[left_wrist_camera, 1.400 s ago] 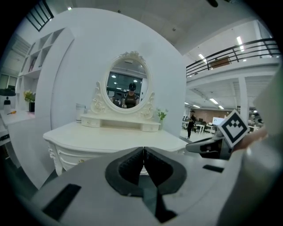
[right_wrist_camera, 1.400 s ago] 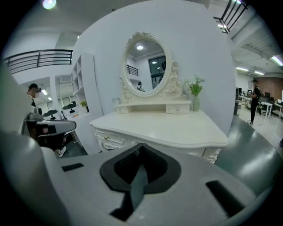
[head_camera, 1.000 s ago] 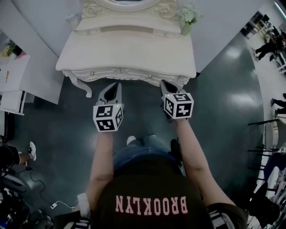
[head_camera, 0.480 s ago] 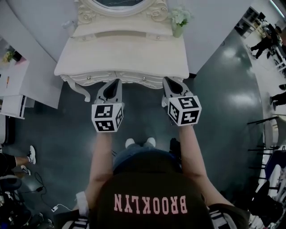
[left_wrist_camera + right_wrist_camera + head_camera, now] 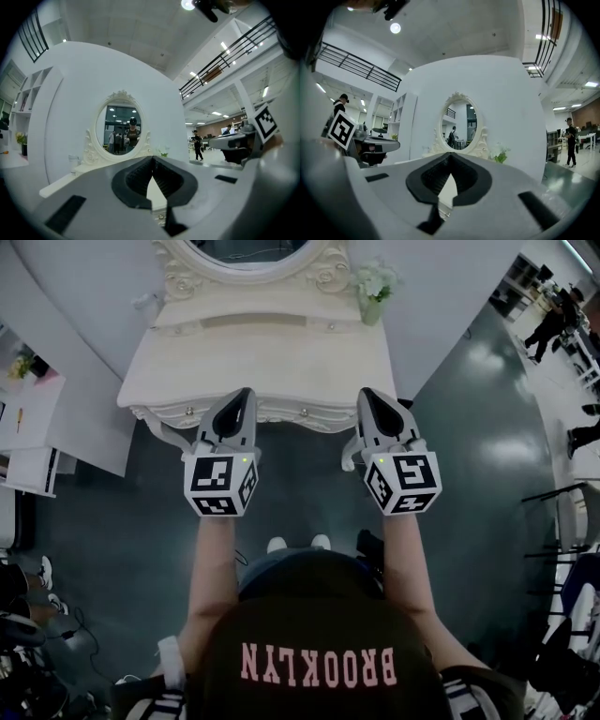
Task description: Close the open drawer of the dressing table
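Note:
The cream dressing table point(image 5: 262, 357) stands against the curved white wall, with its oval mirror point(image 5: 248, 249) at the top edge of the head view. Small knobs point(image 5: 303, 412) dot its carved front, and the front drawers look flush from above. My left gripper point(image 5: 246, 393) is shut and empty, its tip over the table's front edge left of centre. The right gripper point(image 5: 367, 393) is also shut and empty, over the front edge further right. The left gripper view looks level past the closed jaws point(image 5: 152, 161) at the mirror point(image 5: 123, 129). The right gripper view shows closed jaws point(image 5: 450, 159) below the mirror point(image 5: 459, 123).
A vase of pale flowers point(image 5: 373, 287) stands at the table's back right corner. White shelving point(image 5: 37, 418) sits to the left. People point(image 5: 553, 320) walk at the far right. Cables point(image 5: 56, 634) lie on the dark floor at lower left, and dark racks point(image 5: 562, 521) stand at the right.
Both grippers have risen and now overlap the table's front edge in the head view, where before they hung below it. Both stay shut throughout.

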`<state>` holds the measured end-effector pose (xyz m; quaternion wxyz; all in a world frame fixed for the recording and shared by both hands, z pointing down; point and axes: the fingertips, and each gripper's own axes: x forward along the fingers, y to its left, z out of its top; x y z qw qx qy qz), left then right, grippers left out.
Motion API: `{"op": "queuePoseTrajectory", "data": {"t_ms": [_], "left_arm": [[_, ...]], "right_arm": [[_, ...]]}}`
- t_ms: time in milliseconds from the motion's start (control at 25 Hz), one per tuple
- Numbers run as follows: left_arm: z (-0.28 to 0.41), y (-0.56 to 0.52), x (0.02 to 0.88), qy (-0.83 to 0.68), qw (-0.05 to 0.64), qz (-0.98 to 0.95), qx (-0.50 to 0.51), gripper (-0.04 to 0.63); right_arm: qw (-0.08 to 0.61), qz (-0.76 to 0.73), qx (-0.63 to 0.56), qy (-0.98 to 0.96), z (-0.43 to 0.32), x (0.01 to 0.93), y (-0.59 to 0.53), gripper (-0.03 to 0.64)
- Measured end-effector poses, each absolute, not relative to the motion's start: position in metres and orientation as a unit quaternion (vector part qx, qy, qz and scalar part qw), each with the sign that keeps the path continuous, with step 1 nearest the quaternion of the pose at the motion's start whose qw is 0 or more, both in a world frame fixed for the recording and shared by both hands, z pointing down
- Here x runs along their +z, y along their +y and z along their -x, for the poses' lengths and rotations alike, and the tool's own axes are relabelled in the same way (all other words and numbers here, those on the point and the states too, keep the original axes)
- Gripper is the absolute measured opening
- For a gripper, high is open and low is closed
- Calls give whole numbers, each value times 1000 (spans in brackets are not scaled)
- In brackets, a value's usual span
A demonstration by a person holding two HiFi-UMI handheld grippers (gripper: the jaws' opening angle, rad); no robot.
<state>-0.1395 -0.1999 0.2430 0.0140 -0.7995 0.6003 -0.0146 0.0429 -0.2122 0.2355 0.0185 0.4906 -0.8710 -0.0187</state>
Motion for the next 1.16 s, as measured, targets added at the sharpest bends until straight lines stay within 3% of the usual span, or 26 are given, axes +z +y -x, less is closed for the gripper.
{"op": "queuePoseTrajectory", "data": {"t_ms": [440, 1160], "left_arm": [[154, -200, 216, 611, 53, 790, -3, 6], [160, -203, 212, 604, 53, 795, 1, 6]], "right_arm": [[15, -496, -55, -866, -41, 214, -214, -3], [28, -502, -76, -861, -33, 209, -213, -3]]}}
